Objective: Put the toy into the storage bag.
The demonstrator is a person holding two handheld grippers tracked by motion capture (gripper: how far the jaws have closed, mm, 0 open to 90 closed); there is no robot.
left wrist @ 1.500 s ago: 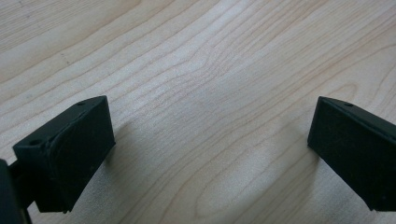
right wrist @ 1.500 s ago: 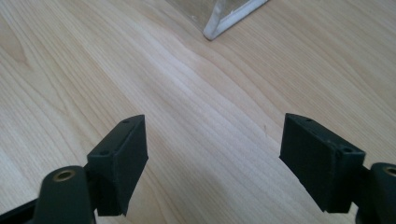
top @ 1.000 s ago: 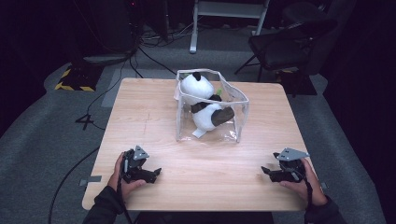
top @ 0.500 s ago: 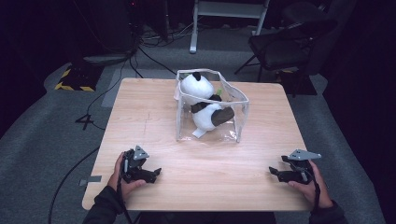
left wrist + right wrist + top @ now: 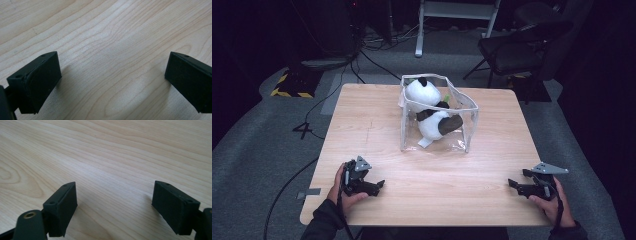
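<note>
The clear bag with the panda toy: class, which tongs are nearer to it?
Left. The left tongs sit near the table's front edge, closer to the clear bag; the right tongs are farther off by the front right corner.

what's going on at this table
A person holds a gripper in each hand, both resting low at the near edge of the wooden table. The left gripper and the right gripper are open with nothing between the jaws. A plush panda sits in a clear bag toward the far side, untouched.
</note>
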